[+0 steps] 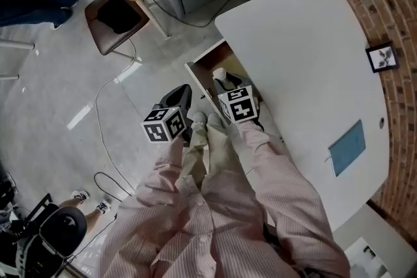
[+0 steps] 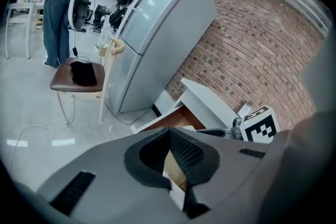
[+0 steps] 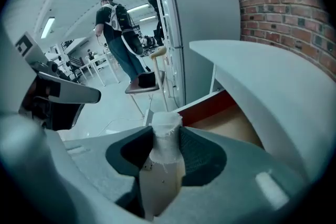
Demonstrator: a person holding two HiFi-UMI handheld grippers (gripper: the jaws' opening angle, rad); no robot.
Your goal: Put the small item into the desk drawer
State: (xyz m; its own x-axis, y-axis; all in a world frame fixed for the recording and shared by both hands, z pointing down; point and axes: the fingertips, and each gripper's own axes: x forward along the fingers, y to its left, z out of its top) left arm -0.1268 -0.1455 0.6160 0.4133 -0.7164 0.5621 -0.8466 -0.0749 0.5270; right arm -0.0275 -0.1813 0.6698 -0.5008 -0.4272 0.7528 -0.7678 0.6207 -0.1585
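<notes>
Drawer (image 1: 210,66) is standing open beside the white tabletop (image 1: 313,55), with the left gripper (image 1: 180,96) and the right gripper (image 1: 223,79) hovering at it. Left gripper view: its jaws are pressing together, empty. Right gripper view: its jaws are pinching a small white-capped bottle (image 3: 164,162) over the drawer.

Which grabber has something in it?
The right gripper, clamped on a small white-capped bottle; the left gripper holds nothing.
</notes>
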